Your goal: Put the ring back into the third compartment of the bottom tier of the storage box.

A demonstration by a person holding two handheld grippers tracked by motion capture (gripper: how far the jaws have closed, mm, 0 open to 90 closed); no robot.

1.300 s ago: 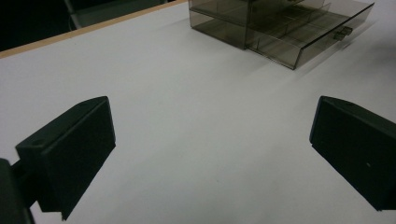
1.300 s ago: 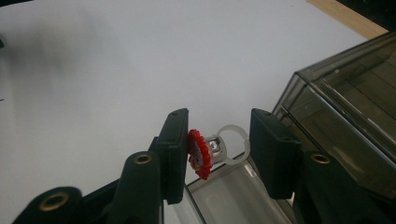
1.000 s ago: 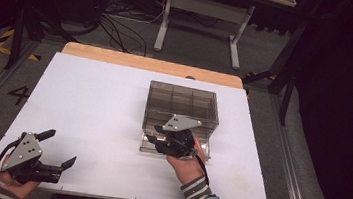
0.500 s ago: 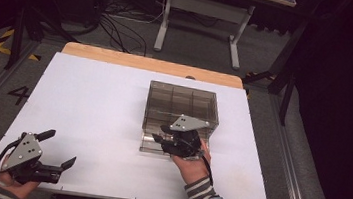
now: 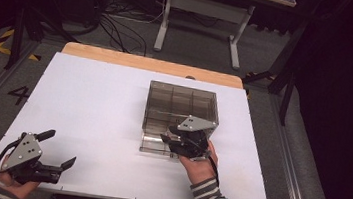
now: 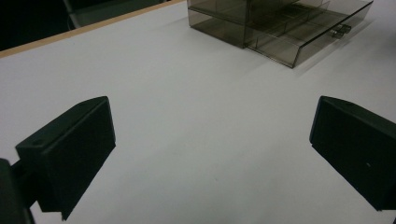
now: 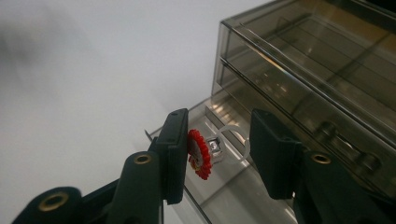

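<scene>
The ring [image 7: 219, 148] between the black jaws has a red flower and a clear band; the drawer box [image 7: 317, 88] is smoky grey-brown, the table [image 5: 93, 105] white.

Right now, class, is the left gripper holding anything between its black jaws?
No: the left gripper stands open over the bare white table.

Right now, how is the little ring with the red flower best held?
Grip the ring across its ends, one jaw on the red flower, the other on the clear band, coming from above the open bottom drawer. The flower's flat face gives a pad something to press on. The right gripper holds it about that way.
</scene>
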